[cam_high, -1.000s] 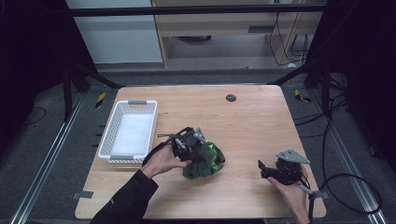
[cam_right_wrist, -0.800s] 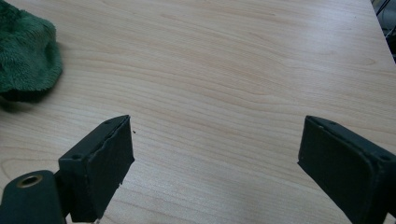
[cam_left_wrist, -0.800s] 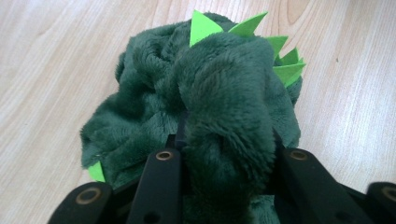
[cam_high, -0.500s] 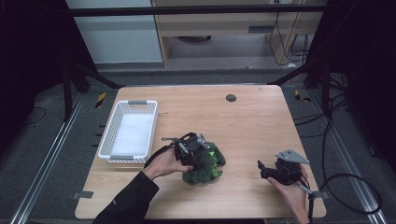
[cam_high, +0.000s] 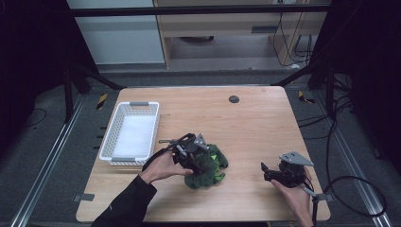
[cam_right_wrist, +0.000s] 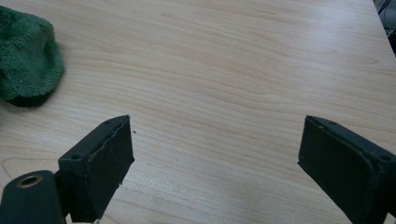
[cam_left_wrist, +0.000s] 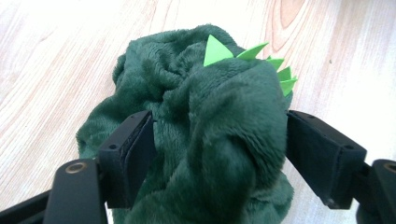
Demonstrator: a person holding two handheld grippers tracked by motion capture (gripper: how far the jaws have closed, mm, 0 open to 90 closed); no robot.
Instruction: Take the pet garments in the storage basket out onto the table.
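— High view first: what is sitting on the wooden table (cam_high: 255, 118)?

— A white basket (cam_high: 130, 134) is lying at the left side, a small dark round spot (cam_high: 233, 99) is showing near the far edge, and a green plush toy (cam_high: 206, 166) is resting near the front, just right of the basket.

— And the left gripper (cam_high: 194, 153)?

— The person's left hand (cam_high: 163, 165) is holding it right against the toy. In the left gripper view the two black jaws are pressing into the dark green plush (cam_left_wrist: 205, 140) from either side, so they are gripping it. Bright green felt spikes (cam_left_wrist: 254, 58) are sticking out along the top of the toy, and the wood is showing behind it. I cannot tell whether the toy is lifted or touching the table.

— What is the right gripper (cam_high: 269, 171) doing?

— It is sitting in the person's right hand (cam_high: 295, 191) near the front right of the table, well apart from the toy, with its grey plate on top. In the right gripper view its jaws are standing wide apart over bare wood, clasping nothing, and an edge of the green toy (cam_right_wrist: 25, 58) is peeking in at the upper left.

— Is anything lying in the basket?

— Its white floor is looking bare from above.
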